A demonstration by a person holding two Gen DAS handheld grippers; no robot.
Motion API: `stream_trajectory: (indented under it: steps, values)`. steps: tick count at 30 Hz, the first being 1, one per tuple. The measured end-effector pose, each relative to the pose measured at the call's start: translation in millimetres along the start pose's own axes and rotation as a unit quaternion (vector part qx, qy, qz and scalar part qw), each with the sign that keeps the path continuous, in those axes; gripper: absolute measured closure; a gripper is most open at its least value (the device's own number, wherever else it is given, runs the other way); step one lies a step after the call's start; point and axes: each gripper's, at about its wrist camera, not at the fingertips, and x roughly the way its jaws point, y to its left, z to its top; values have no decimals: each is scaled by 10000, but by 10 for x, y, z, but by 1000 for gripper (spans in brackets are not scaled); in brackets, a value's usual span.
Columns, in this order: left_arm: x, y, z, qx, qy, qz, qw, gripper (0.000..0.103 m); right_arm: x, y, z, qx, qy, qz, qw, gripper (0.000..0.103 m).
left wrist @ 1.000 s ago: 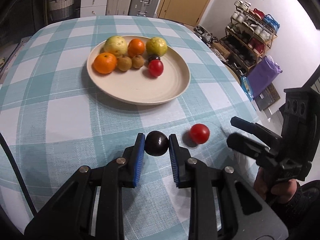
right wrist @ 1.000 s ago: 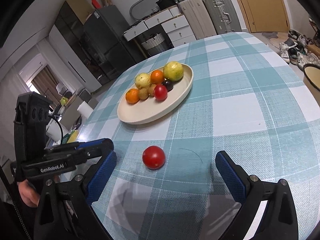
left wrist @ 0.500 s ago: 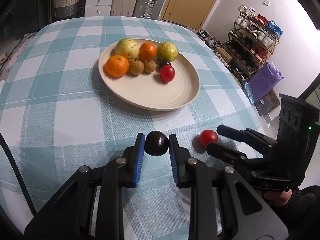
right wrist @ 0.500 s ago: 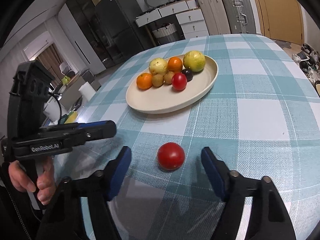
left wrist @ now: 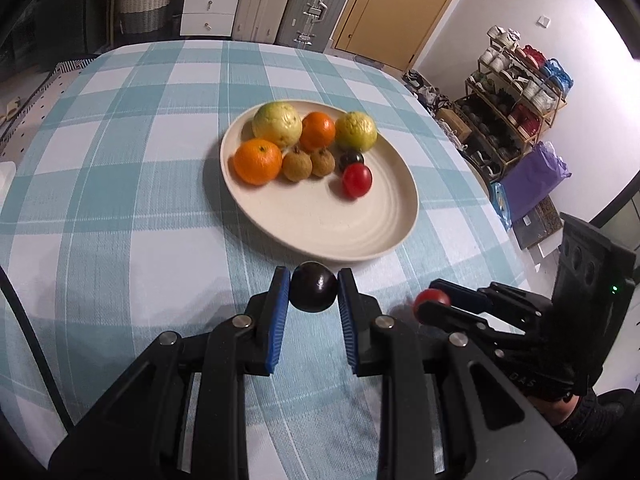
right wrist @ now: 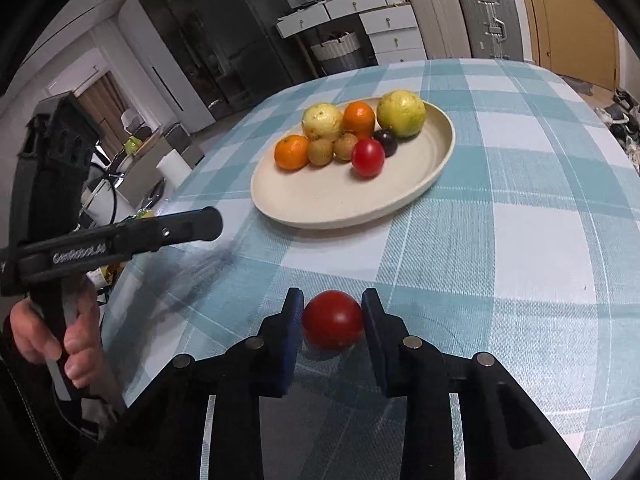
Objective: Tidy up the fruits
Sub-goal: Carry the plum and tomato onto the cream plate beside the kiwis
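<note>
My left gripper (left wrist: 313,288) is shut on a dark round plum (left wrist: 313,294), held just in front of the cream plate's (left wrist: 352,240) near rim. My right gripper's (right wrist: 333,316) jaws are closing on a red tomato (right wrist: 333,322) on the checked cloth, and both blue pads touch its sides. The left wrist view shows that tomato (left wrist: 432,300) at the right, between the right gripper's fingertips. On the plate (right wrist: 340,204) lie two oranges, two yellow-green guavas, two small brown fruits, a dark plum (right wrist: 386,141) and a red tomato (right wrist: 368,157). The left gripper (right wrist: 208,224) shows from the side, its grip hidden.
The teal and white checked tablecloth (left wrist: 120,200) covers a round table. A hand (right wrist: 60,344) holds the left gripper's handle at the table's left edge. Drawers, suitcases (left wrist: 316,4) and a shoe rack (left wrist: 516,92) stand beyond the table.
My right gripper's jaws have gone from wide open to closed around the red tomato. My left gripper, still holding the dark plum, has moved closer to the plate.
</note>
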Motion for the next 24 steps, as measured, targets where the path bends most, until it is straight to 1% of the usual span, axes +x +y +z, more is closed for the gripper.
stream_trajectory:
  steps: [13,17,20,24]
  values:
    - [201,-7,334,-32,32,-13,10000,82,-100,-37,374,164,-378,337,9986,72]
    - [287,14,454,-73,57,-14,10000,82,-66,-45,524,177,-433,419,9980,72]
    - [342,48,521,-118,83,-19,9999,82,-15,-15,621,69,-460,346,9983,72]
    - [411,88,593,-188,115,-61,9997,82,136,35,769,-28,-418,422,9982,72]
